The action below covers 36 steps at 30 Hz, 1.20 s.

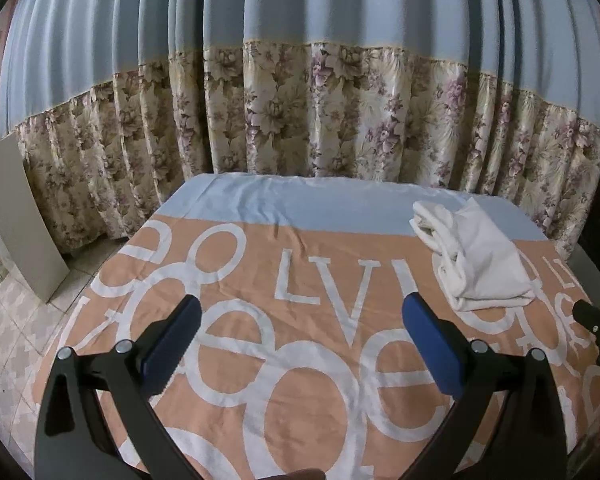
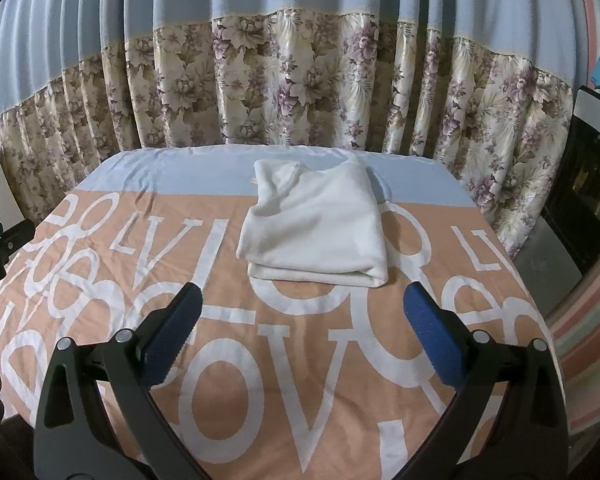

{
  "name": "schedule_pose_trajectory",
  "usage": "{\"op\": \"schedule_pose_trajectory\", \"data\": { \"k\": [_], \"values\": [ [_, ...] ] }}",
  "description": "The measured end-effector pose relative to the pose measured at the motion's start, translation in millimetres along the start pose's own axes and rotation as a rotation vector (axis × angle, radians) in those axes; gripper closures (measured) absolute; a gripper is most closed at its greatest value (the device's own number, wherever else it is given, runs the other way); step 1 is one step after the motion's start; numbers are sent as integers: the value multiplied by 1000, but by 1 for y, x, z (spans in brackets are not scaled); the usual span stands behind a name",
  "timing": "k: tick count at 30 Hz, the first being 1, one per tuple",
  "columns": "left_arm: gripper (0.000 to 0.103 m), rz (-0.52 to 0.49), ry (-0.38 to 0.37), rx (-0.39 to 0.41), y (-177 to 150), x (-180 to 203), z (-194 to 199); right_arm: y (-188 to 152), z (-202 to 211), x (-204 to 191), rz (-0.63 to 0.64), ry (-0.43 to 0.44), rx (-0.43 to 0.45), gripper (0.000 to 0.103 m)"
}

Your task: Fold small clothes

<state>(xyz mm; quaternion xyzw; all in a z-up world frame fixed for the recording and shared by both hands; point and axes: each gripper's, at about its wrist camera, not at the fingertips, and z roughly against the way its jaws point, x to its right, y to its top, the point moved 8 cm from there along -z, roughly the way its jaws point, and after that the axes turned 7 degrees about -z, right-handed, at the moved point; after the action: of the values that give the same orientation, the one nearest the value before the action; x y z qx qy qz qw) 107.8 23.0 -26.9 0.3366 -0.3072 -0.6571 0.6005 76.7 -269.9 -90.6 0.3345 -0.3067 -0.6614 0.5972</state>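
Observation:
A white garment (image 2: 316,228) lies folded into a thick rectangle on the far middle of the table, straight ahead of my right gripper (image 2: 302,298). That gripper hovers open just short of the fold's near edge, holding nothing. In the left wrist view the same white garment (image 1: 474,258) sits at the right rear. My left gripper (image 1: 302,308) is open over the bare cloth, well to the left of the garment, with nothing between its blue pads (image 1: 432,344).
The table wears an orange, white and pale blue lettered cloth (image 1: 292,360) (image 2: 100,184). A blue and floral curtain (image 2: 300,80) hangs close behind. A grey board (image 1: 16,216) leans at the left over tiled floor. A dark appliance (image 2: 588,184) stands at the right.

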Motion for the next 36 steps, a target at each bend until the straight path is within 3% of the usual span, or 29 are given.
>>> {"op": "schedule_pose_trajectory", "data": {
  "k": [4,11,36],
  "values": [
    [2,19,-34,-30,-1,2,-2,-1,0,1,14,-10,1,3],
    [2,26,-4,-23,-3,-1,-2,0,1,6,-2,-18,2,3],
    [2,16,-19,-9,2,6,2,0,3,11,-14,-26,4,3]
  ]
}}
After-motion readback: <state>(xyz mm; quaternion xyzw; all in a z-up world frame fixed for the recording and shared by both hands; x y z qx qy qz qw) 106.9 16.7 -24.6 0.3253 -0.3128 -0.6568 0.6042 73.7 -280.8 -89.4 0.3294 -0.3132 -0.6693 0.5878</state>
